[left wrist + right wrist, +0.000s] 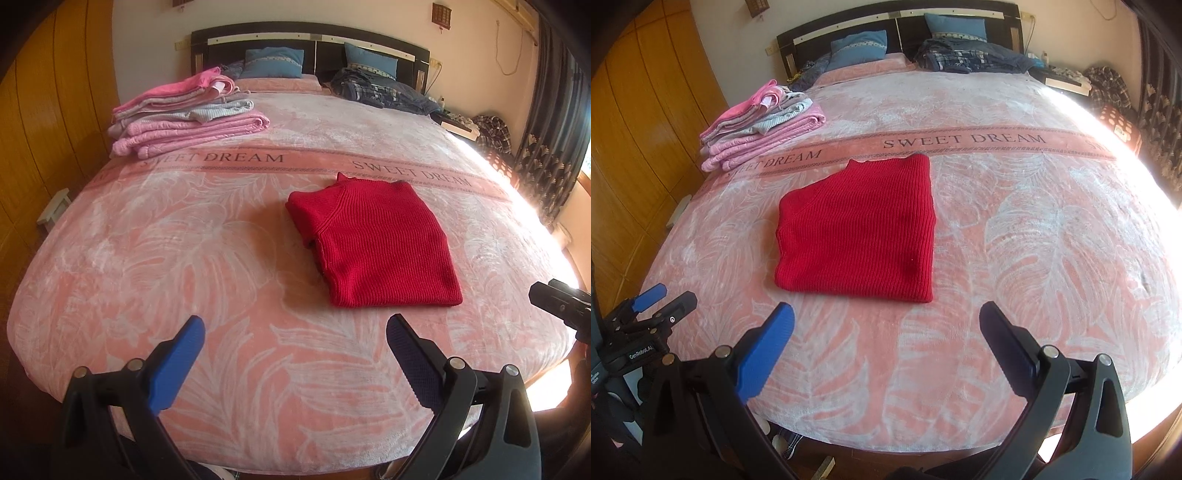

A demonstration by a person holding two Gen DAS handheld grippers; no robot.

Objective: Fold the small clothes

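- Red sweater (857, 229): folded ribbed knit, roughly rectangular, flat on the bed (1015, 258), its long axis running away toward the headboard.
- Left hand-held gripper (295, 328): sweater ahead and to its right; fingers spread wide, holding nothing.
- Right hand-held gripper (886, 317): sweater ahead, slightly left, seemingly nearer; likewise wide and empty.
- Stack of folded clothes (757, 125): pink and grey, beyond the sweater to its left.
- Bedspread: plush pink, leaf pattern.

Daylit room, strong sun from the window (585, 162) side on the right. Right edge of the bed blanket (1015, 236) is blown out to white in both views; detail lost there. Centre is evenly lit and sharp, the knit ribs of the red sweater (860, 229) readable. Soft shadow under its left edge. Heavy fisheye bending, dark vignette in the corners. No motion blur.
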